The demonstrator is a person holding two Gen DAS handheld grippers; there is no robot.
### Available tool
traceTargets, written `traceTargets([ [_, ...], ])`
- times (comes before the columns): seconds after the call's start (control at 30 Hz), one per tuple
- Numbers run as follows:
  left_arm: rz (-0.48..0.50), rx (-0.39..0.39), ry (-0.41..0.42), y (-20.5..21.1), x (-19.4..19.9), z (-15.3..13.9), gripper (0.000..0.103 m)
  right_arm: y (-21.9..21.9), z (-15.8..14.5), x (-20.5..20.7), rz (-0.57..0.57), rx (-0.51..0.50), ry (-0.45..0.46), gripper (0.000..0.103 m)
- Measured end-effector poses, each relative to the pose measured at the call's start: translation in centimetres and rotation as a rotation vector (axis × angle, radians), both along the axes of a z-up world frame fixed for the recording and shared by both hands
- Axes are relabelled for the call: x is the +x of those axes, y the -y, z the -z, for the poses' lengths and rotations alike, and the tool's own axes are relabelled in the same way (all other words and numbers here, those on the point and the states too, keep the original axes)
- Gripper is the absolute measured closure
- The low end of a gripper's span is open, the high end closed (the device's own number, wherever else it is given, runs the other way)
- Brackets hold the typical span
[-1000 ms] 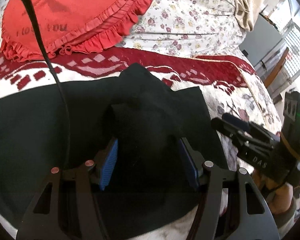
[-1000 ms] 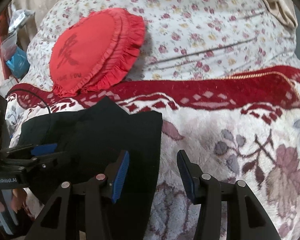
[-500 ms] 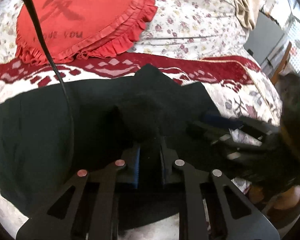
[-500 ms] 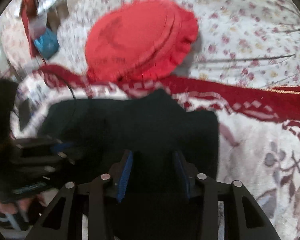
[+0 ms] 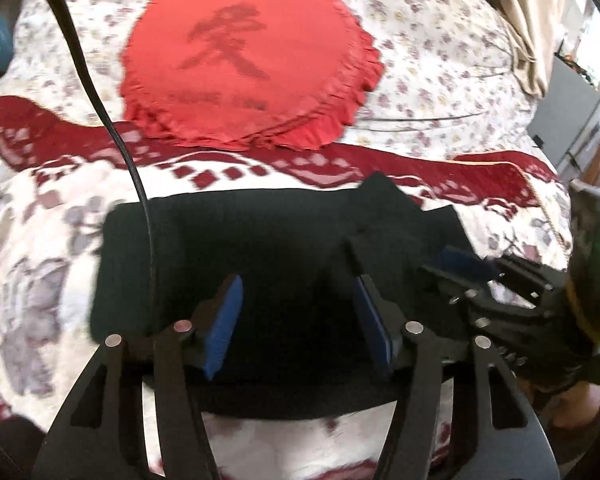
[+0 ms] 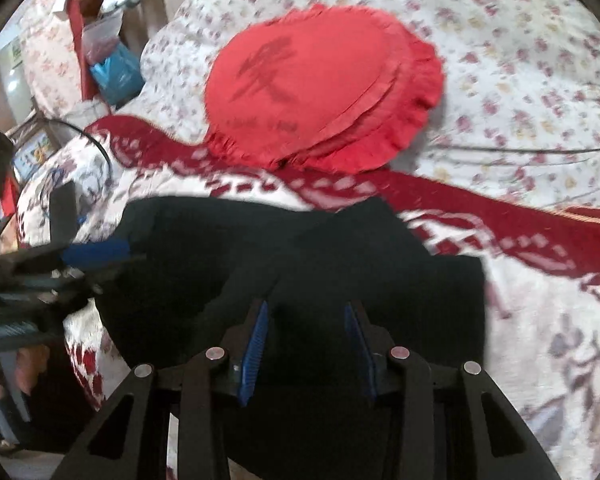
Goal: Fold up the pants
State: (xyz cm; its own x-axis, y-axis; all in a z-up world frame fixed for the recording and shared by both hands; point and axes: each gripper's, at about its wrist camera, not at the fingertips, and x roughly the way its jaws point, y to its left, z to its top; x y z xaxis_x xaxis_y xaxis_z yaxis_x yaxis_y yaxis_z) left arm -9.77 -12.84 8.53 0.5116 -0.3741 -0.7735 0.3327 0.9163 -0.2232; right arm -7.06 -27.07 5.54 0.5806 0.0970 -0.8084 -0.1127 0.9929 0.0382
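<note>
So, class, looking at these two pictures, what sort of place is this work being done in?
Most likely a bedroom at home. The black pants lie on a bed spread with a red-and-white patterned blanket and a floral quilt, and a red frilled cushion rests further back.

Red frilled cushion point(image 5: 244, 60) on floral bedspread point(image 5: 440, 40); red-patterned blanket point(image 6: 540, 320) below

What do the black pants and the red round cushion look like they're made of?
The black pants: a soft, matte fabric, possibly knit or fleece; no sheen, folds lie limp, weave too dark to tell. The red cushion: thin woven cloth, likely cotton or polyester, with a gathered ruffle edge and a dark printed character.
</note>
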Motion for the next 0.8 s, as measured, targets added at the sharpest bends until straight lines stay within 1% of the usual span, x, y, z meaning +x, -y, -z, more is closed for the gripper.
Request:
traceTargets([
  [0.03,-0.012,0.003,0.003,-0.5,-0.2,-0.1,0.045,-0.4,0.6,0.1,-0.007,-0.012,-0.014,0.064],
  [0.07,-0.026,0.003,0.005,-1.1,-0.3,-0.2,0.045,-1.0,1.5,0.3,-0.01,-0.046,-0.034,0.064],
  [0.13,-0.048,0.005,0.009,-2.1,-0.6,-0.4,0.045,-1.2,1.7,0.4,-0.007,-0.069,-0.028,0.064],
  [0.2,-0.065,0.007,0.014,-3.0,-0.9,-0.5,0.045,-1.2,1.1,0.5,0.007,-0.061,-0.041,0.064],
  [0.33,-0.088,-0.004,0.023,-4.1,-1.4,-0.8,0.045,-1.4,-0.6,-0.1,0.008,-0.072,-0.009,0.064],
  [0.5,-0.098,-0.024,0.022,-4.5,-1.7,-0.9,0.045,-2.1,-1.4,-0.8,0.013,-0.083,0.0,0.064],
  [0.63,-0.12,-0.037,0.012,-5.3,-1.8,-0.7,0.045,-2.3,-0.7,-0.9,0.01,-0.086,-0.022,0.063],
  [0.8,-0.159,-0.054,-0.023,-7.0,-1.8,0.1,0.045,-1.7,1.1,-0.1,0.019,-0.045,-0.075,0.062],
])
